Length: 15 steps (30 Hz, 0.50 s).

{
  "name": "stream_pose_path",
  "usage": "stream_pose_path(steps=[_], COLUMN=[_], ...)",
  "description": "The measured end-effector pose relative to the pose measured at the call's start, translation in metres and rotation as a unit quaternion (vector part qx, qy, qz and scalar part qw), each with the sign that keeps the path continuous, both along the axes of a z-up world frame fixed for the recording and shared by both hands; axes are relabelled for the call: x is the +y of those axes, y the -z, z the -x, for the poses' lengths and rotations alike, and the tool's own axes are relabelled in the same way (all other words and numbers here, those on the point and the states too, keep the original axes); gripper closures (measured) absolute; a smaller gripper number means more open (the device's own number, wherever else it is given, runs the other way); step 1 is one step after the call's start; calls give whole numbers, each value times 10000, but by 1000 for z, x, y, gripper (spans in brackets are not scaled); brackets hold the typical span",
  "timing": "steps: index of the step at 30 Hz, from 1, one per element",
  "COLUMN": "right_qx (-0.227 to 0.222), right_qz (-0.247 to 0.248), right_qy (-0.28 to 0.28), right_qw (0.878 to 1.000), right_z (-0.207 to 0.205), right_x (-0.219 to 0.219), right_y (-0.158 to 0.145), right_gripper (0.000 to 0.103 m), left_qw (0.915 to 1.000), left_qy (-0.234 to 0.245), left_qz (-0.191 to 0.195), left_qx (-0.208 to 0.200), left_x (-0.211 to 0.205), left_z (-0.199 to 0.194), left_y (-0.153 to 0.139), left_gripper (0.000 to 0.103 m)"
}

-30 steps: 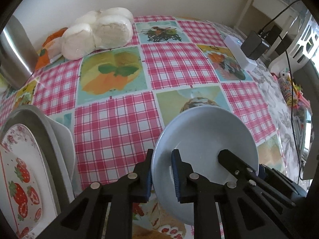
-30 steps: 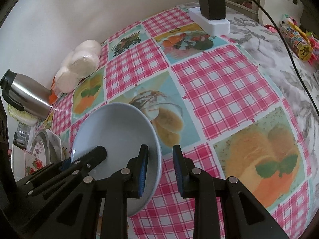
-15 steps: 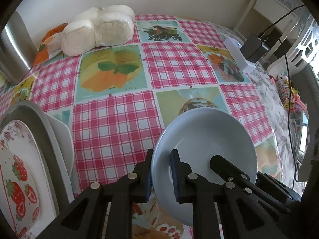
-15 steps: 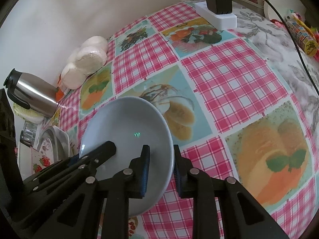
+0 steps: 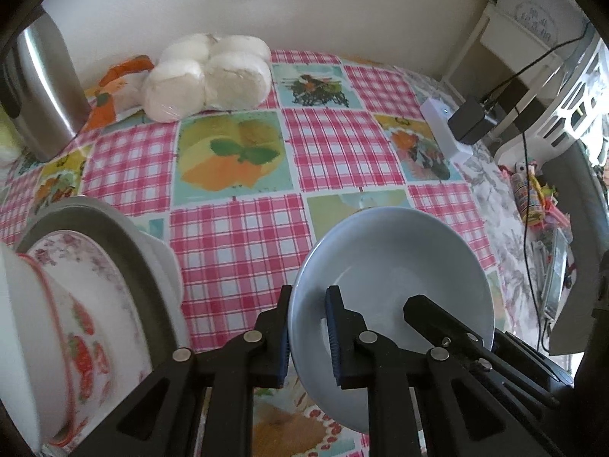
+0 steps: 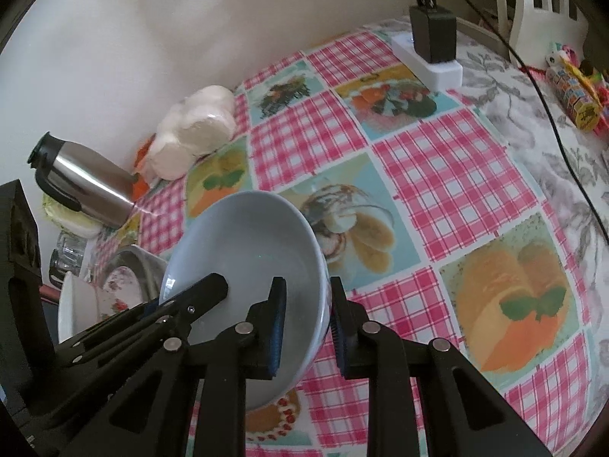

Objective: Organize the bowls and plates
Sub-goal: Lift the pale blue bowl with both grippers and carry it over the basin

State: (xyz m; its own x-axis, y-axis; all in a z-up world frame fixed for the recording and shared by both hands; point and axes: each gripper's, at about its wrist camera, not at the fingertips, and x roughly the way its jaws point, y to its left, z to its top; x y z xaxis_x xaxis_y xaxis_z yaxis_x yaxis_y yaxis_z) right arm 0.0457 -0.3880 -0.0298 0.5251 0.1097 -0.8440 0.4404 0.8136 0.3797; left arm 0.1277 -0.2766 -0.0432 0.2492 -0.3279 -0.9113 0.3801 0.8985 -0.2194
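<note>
A pale blue bowl is held above the checked tablecloth by both grippers. My left gripper is shut on the bowl's left rim, and my right gripper is shut on its right rim; the bowl also shows in the right wrist view. To the left stands a stack of dishes: a strawberry-patterned plate with a grey plate behind it and a white bowl's rim at the near left. The stack also shows in the right wrist view.
A steel thermos stands at the back left. A pack of white rolls lies by the wall. A white power strip with a black charger and cable sits at the right. Toys lie at the far right edge.
The right gripper has closed on the bowl's rim. Both grippers have lifted the bowl and carried it toward the dish stack on the left, which now looms larger.
</note>
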Motion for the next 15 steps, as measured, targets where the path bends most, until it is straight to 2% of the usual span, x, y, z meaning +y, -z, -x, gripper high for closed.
stream_pose_path(steps=[15], right_qx=[-387], right_qz=[106], right_qy=[-175], right_qw=[9990], right_z=[-1], right_x=[43], right_y=[-59], right_gripper=[80], left_qw=[9989], left_qy=[-221], left_qz=[214], left_qx=[-364], left_x=[43], left_z=[10], left_y=[-58], left_gripper=[84])
